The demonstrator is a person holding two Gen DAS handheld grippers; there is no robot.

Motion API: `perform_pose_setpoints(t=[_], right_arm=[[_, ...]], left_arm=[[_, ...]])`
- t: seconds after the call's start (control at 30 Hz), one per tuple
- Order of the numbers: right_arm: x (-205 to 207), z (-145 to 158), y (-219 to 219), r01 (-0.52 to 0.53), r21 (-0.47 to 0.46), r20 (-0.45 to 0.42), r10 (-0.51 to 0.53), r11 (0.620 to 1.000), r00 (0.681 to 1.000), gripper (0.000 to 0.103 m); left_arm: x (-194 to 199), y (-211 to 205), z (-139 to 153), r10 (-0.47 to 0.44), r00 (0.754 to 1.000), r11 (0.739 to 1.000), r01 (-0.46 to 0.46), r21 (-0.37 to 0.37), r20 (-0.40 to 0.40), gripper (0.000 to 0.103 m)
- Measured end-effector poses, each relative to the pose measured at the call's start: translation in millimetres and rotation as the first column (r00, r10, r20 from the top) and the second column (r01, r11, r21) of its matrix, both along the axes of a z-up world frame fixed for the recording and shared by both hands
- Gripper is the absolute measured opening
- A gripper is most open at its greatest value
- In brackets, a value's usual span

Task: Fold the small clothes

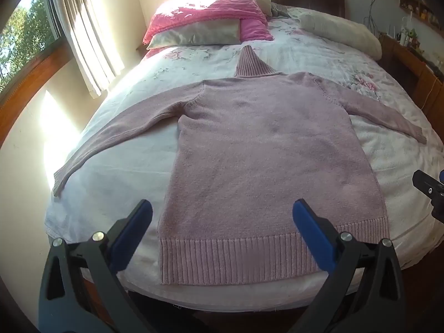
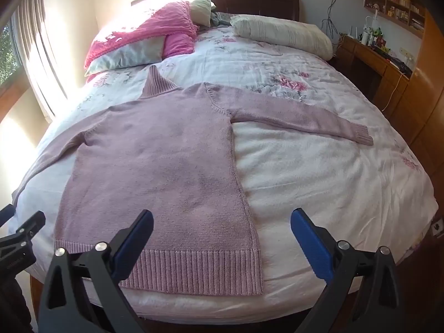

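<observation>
A pale pink knitted turtleneck sweater point(image 1: 266, 149) point(image 2: 155, 161) lies flat on the bed, collar away from me, ribbed hem at the near edge, both sleeves spread out sideways. My left gripper point(image 1: 222, 211) hovers open above the hem's left half, nothing between its blue pads. My right gripper point(image 2: 222, 219) hovers open over the hem's right corner, also holding nothing. The left sleeve cuff point(image 1: 59, 180) reaches the bed's left edge. The right cuff point(image 2: 363, 136) lies on the white cover. Each gripper's black tip shows at the margin of the other view.
The bed point(image 2: 333, 183) has a white floral cover. Pink and grey pillows point(image 1: 199, 25) and a cream pillow point(image 2: 283, 34) lie at the head. Curtains and a window point(image 1: 83, 27) stand on the left, a wooden desk and shelves point(image 2: 388, 55) on the right.
</observation>
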State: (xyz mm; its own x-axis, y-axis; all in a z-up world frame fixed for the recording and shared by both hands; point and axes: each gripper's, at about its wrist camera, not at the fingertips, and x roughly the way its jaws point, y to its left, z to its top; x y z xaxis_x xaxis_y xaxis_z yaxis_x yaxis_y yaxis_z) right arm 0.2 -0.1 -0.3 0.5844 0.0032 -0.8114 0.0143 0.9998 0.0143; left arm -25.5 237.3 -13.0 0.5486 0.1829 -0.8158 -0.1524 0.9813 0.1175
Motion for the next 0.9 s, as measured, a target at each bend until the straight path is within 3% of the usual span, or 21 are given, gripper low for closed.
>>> perform_pose_setpoints(t=[0.9], right_arm=[[1.5, -11.9, 6.2, -0.01, -0.011, -0.021, 0.009, 1.0, 1.0, 0.099]], left_arm=[[1.4, 12.8, -7.5, 0.011, 1.0, 1.0, -0.011, -0.008, -0.018, 0.1]])
